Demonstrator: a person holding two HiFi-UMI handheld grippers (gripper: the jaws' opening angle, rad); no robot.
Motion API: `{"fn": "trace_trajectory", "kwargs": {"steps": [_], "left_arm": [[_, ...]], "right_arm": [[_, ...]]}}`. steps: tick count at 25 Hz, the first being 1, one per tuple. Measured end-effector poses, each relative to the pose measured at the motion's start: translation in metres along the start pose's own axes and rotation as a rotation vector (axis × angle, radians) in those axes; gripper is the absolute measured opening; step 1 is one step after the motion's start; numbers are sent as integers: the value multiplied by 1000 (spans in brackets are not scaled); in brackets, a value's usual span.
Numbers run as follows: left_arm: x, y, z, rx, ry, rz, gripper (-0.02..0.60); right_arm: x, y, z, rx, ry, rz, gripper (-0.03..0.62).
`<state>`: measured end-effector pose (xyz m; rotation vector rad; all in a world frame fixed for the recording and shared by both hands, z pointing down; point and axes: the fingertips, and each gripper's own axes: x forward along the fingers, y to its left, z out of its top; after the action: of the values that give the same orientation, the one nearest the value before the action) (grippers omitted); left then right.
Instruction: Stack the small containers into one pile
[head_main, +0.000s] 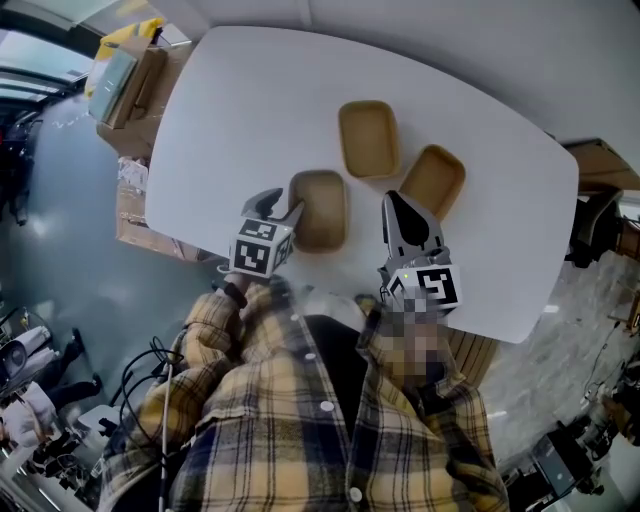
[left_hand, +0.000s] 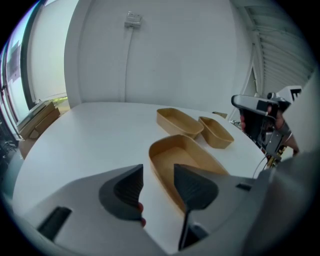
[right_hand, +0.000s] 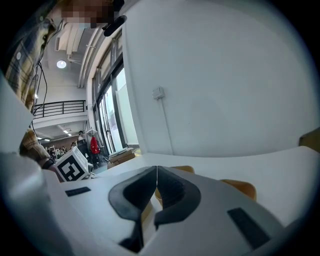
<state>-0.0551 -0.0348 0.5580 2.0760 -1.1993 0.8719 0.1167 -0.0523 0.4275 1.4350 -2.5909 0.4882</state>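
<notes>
Spread wide at the left gripper (left_hand: 158, 170), one pad outside and one inside the long left wall of the near tray (left_hand: 187, 160), not closed on it yet. Pressed together on nothing at the right gripper (right_hand: 157, 170), hanging at that tray's 4 o'clock over the table (head_main: 230, 110). Outward from there: a second tray (head_main: 367, 138) at 12 o'clock of the near one and a third tray (head_main: 432, 180) at 2 o'clock, all upright, empty and set close together on the white top, none stacked so far. Probably light, thin-walled moulded fibre: stiff enough to lift by one wall, but likely to flex or crease under a hard squeeze, and quick to skid on the smooth surface if nudged. Best taken mid-length on a long wall, pad in and pad out, gently, to keep it level. Tapered sides, so likely to nest readily once lowered square into another.
</notes>
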Motion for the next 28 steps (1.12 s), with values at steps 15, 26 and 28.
{"fn": "trace_trajectory", "kwargs": {"steps": [15, 26, 28], "left_arm": [[3, 5, -9, -186, 45, -10, 31], [-3, 5, 10, -321, -18, -45, 28], [-5, 4, 20, -348, -47, -59, 28]], "right_arm": [[-3, 1, 0, 1, 15, -3, 15], [-3, 1, 2, 1, 9, -11, 15], [-4, 1, 1, 0, 10, -14, 15]]}}
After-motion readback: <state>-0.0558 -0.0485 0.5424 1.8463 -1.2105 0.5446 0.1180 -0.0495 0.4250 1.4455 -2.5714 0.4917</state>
